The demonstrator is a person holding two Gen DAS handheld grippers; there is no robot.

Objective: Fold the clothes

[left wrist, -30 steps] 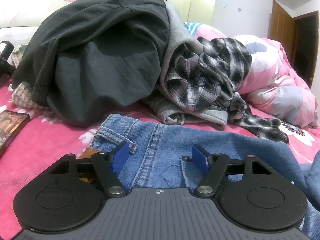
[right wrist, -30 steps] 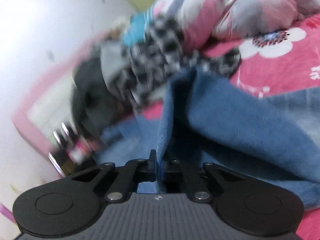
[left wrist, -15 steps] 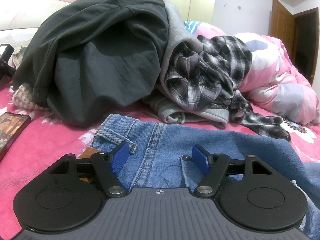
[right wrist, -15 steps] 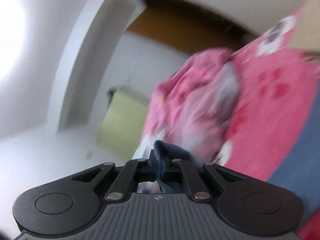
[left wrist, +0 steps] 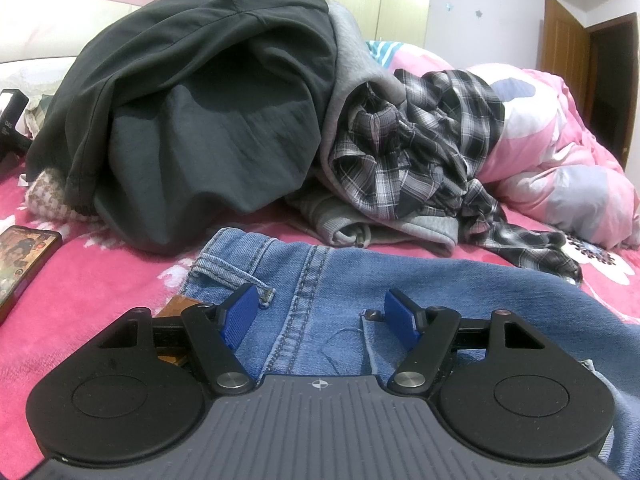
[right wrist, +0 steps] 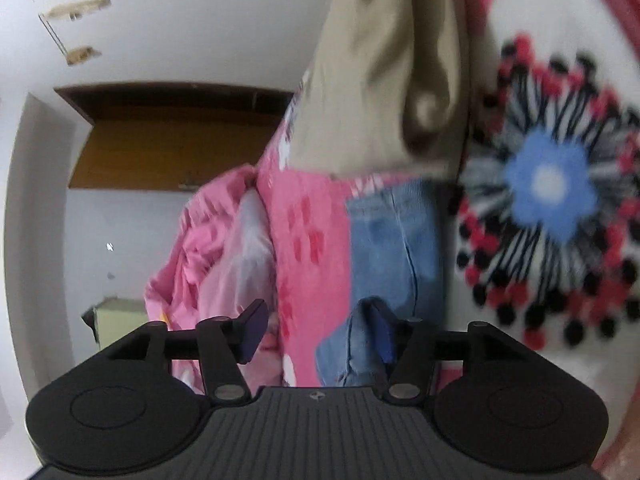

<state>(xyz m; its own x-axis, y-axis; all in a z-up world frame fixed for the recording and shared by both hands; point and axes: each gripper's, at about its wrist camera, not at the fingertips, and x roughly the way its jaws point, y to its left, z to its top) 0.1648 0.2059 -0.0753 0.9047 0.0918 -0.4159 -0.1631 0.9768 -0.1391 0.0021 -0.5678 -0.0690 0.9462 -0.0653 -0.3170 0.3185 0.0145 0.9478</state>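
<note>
Blue jeans [left wrist: 400,280] lie flat on the pink bedspread [left wrist: 100,272], waistband toward the left. My left gripper [left wrist: 320,314] is open and rests low over the waistband, one finger on each side of the seam. In the right wrist view the camera is rolled sideways. My right gripper [right wrist: 316,330] is open; a fold of the jeans [right wrist: 392,248] lies against the right finger [right wrist: 382,334], not pinched.
A pile of clothes sits behind the jeans: a dark grey garment [left wrist: 192,112], a grey hoodie [left wrist: 360,80] and a plaid shirt [left wrist: 420,152]. A pink quilt [left wrist: 560,160] lies at the right. A phone [left wrist: 22,264] lies at the left. A beige garment [right wrist: 380,60] is near the right gripper.
My right gripper swung round with the jeans leg, then opened and let go of the denim. My left gripper has stayed still and open.
</note>
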